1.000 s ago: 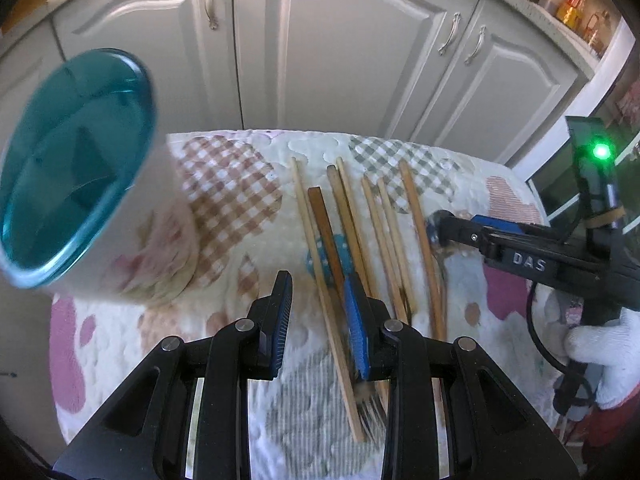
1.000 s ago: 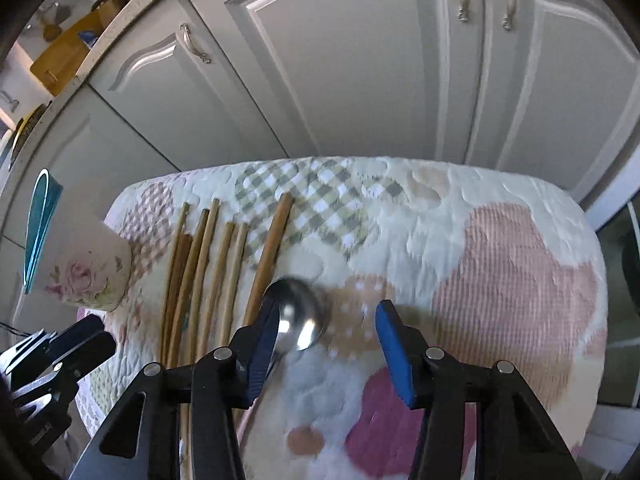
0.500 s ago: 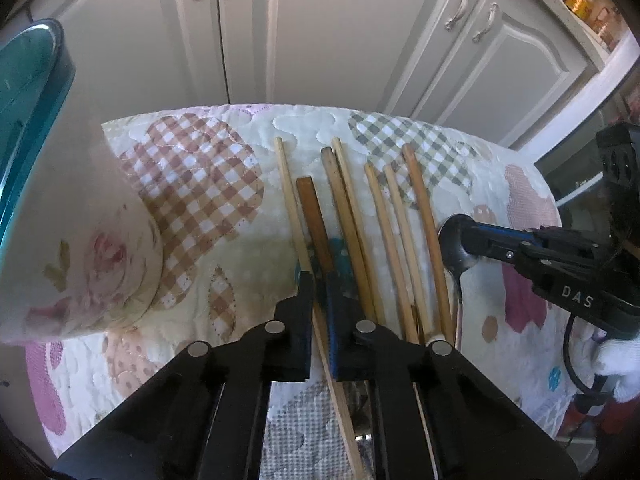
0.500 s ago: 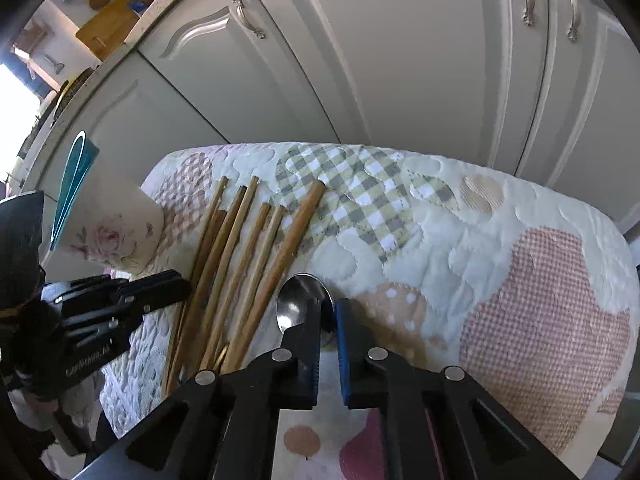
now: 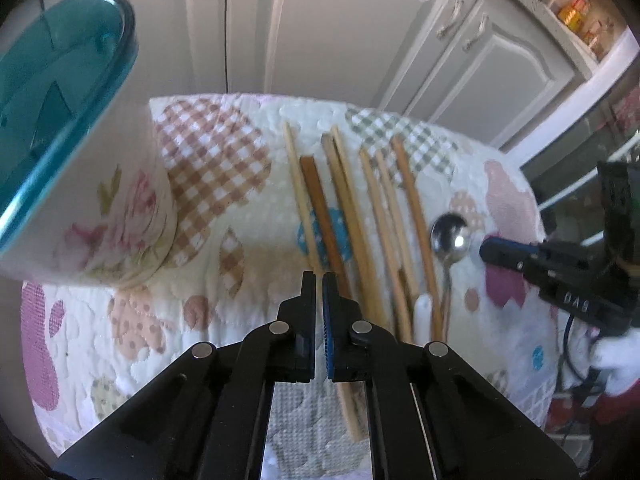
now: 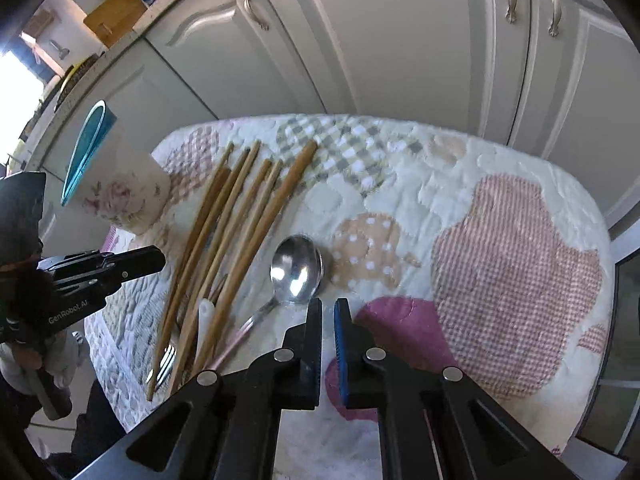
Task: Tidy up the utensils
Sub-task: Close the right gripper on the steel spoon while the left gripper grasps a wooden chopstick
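- Standing at the far left of the quilted counter is a floral utensil holder with a teal rim; it appears upright in the right wrist view, near the counter's left edge.
- Just right of it, the left tongs hover low over the near part of the chopstick row. Their pads are drawn almost together, a thin slit between them, and nothing is visibly clamped.
- A row of wooden chopsticks lies side by side on the counter, running from the far edge toward the camera. One darker stick lies second from the left. The sticks fan slightly and overlap at their near ends.
- A fork and a white-handled utensil lie among the near ends of the sticks; details are partly hidden.
- A metal spoon lies just right of the row, bowl facing up toward the cabinets, handle angled back toward the sticks' near ends.
- The right tongs sit just beside the spoon's bowl, on its near right side. Their pads are nearly closed with a narrow gap, holding nothing.
- Grey cabinet doors stand behind the counter.
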Motion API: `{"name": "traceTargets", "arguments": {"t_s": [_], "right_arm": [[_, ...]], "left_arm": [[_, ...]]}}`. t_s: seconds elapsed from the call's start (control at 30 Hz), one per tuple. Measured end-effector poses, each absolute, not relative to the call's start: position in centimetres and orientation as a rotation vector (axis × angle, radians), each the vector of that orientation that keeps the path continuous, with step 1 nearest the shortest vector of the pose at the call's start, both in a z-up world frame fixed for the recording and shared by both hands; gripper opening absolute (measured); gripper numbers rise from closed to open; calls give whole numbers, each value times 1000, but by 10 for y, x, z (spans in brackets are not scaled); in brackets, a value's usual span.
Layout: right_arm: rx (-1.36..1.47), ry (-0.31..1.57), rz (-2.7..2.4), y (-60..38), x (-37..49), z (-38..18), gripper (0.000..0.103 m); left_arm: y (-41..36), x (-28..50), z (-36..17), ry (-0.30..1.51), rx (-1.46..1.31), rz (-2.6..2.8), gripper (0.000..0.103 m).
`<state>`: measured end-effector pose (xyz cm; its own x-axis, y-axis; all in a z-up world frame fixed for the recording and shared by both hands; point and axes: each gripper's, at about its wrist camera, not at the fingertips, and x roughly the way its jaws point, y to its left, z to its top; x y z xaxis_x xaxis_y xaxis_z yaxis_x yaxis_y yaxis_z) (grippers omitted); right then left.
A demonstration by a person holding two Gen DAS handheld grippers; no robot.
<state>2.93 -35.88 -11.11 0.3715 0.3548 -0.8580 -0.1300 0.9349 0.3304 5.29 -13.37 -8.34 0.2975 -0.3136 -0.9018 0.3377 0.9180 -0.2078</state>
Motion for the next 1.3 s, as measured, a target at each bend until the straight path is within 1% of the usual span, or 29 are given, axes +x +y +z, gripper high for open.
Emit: {"name": "traceTargets", "arguments": {"t_s": [0.13, 0.27, 0.33, 0.37, 0.5, 0.63, 0.87, 0.97, 1.03, 1.07, 1.13, 1.17, 1.2, 1.27, 1.3], "right_arm": [[226, 1109, 318, -363, 33, -106, 7], [233, 1123, 323, -360, 47, -116, 8], [249, 1130, 338, -359, 54, -122, 13], [255, 1126, 349, -361, 55, -122, 14], [279, 1108, 384, -358, 62, -123, 16], [313, 1135, 431, -351, 63, -123, 6], [268, 1160, 453, -359, 24, -115, 5], [291, 1176, 424, -372, 13, -119, 5], [296, 1141, 403, -378, 11, -119, 5], [313, 1129, 408, -379, 11, -119, 5], [316, 1122, 412, -378, 13, -120, 16], [305, 1119, 412, -380, 12, -120, 17], [296, 1118, 411, -381, 12, -120, 19], [289, 1114, 419, -379, 18, -122, 20], [286, 1114, 429, -379, 22, -124, 20]], "left_arm": [[-143, 62, -92, 1212, 45, -411, 2], [-152, 69, -100, 1228, 61, -417, 2], [-157, 74, -106, 1240, 52, -417, 2], [-157, 76, -108, 1246, 41, -414, 3], [-160, 80, -109, 1245, 30, -410, 4], [-148, 70, -106, 1244, 38, -412, 3], [-107, 22, -101, 1287, 89, -417, 3], [-107, 11, -99, 1287, 125, -421, 3], [-111, 13, -97, 1275, 127, -421, 3], [-113, 17, -95, 1263, 129, -411, 3], [-113, 23, -93, 1244, 139, -398, 4], [-114, 29, -94, 1236, 143, -390, 5], [-118, 35, -95, 1230, 152, -376, 5], [-122, 44, -98, 1228, 161, -360, 10], [-124, 49, -100, 1228, 164, -359, 10]]}}
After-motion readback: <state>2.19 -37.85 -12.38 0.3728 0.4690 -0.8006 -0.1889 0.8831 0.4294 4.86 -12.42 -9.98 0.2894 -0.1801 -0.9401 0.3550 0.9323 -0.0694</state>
